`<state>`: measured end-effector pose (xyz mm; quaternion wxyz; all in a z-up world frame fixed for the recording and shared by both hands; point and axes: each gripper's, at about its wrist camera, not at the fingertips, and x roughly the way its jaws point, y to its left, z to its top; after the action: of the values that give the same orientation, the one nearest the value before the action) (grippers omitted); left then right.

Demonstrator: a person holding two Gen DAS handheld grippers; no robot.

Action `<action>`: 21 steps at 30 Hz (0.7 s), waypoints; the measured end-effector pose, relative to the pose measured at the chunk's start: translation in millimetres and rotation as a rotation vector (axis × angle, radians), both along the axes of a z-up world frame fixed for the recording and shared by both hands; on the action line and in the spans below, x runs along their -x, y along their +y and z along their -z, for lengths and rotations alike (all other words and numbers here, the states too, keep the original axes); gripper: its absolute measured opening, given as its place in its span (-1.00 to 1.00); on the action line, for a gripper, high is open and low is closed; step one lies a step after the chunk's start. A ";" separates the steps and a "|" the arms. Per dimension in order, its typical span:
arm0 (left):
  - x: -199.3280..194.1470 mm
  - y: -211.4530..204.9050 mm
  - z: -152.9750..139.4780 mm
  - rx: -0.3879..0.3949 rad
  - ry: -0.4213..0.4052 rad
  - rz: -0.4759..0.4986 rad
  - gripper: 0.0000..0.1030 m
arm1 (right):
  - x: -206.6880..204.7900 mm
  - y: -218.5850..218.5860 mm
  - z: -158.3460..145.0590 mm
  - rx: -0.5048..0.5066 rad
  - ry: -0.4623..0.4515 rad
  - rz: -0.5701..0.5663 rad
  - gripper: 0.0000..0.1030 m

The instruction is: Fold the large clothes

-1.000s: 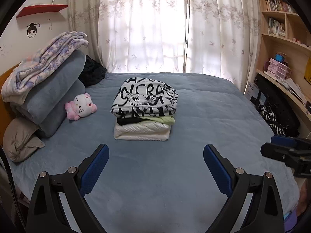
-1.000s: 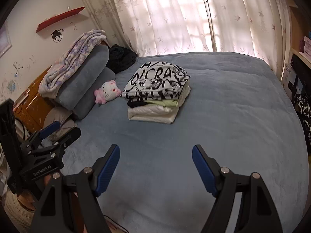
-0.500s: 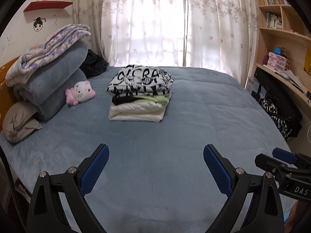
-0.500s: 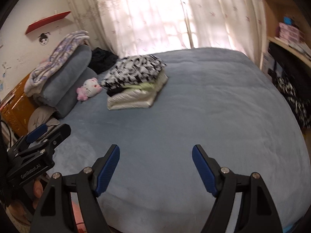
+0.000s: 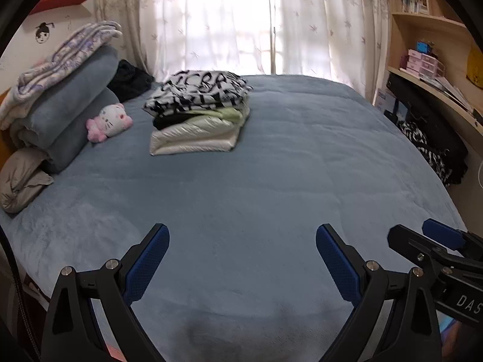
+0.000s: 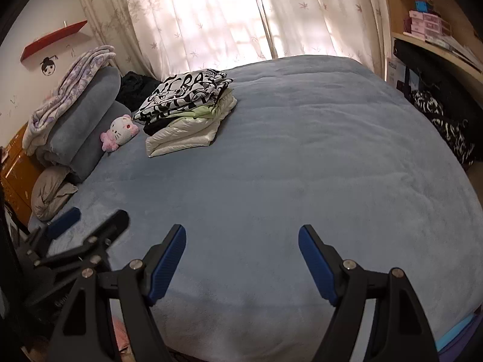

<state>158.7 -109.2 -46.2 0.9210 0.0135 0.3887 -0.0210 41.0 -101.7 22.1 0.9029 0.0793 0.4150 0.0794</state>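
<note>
Lying folded: stacked clothes (image 5: pixel 199 114) on bed (image 5: pixel 271 199)

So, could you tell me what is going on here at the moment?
A person holds a gripper in each hand over the near edge of a blue bed. The left gripper and the right gripper are both open and empty. A stack of folded clothes sits further up the bed beside a plush toy. No garment is being handled right now.
</note>
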 end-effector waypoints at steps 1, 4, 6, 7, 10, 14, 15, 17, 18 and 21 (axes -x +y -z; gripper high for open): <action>0.9 -2.4 2.2 -0.003 0.008 0.002 0.88 | 1.3 -0.4 1.5 -0.001 0.001 0.001 0.50; 1.6 -2.7 3.8 -0.003 0.016 0.002 0.88 | 4.4 -2.0 5.4 -0.002 0.006 0.014 0.50; 2.8 -2.8 4.2 0.008 0.025 0.001 0.88 | 5.4 -3.6 7.0 -0.007 0.011 0.017 0.50; 3.6 -3.1 4.8 0.013 0.028 0.002 0.88 | 5.7 -3.6 7.3 -0.007 0.012 0.018 0.50; 5.1 -3.6 4.1 0.017 0.034 0.002 0.88 | 7.9 -5.1 6.6 -0.003 0.004 0.022 0.50; 5.9 -2.1 3.1 0.026 0.036 0.004 0.88 | 10.3 -6.4 5.5 -0.004 -0.004 0.024 0.50; 6.2 -2.5 3.2 0.027 0.037 0.004 0.88 | 10.4 -6.6 5.7 -0.004 -0.004 0.025 0.50; 6.0 -2.6 3.6 0.028 0.040 0.002 0.88 | 10.7 -7.3 5.8 -0.005 -0.004 0.024 0.50; 5.9 -2.3 3.7 0.031 0.042 0.001 0.88 | 11.0 -7.3 5.9 -0.006 -0.002 0.024 0.50; 5.5 -2.1 3.3 0.033 0.046 -0.001 0.88 | 11.3 -7.1 6.2 -0.006 -0.004 0.024 0.50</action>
<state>153.2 -111.2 -49.5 0.9120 -0.0021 0.4093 -0.0274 29.8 -108.8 15.9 0.9043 0.0867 0.4122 0.0697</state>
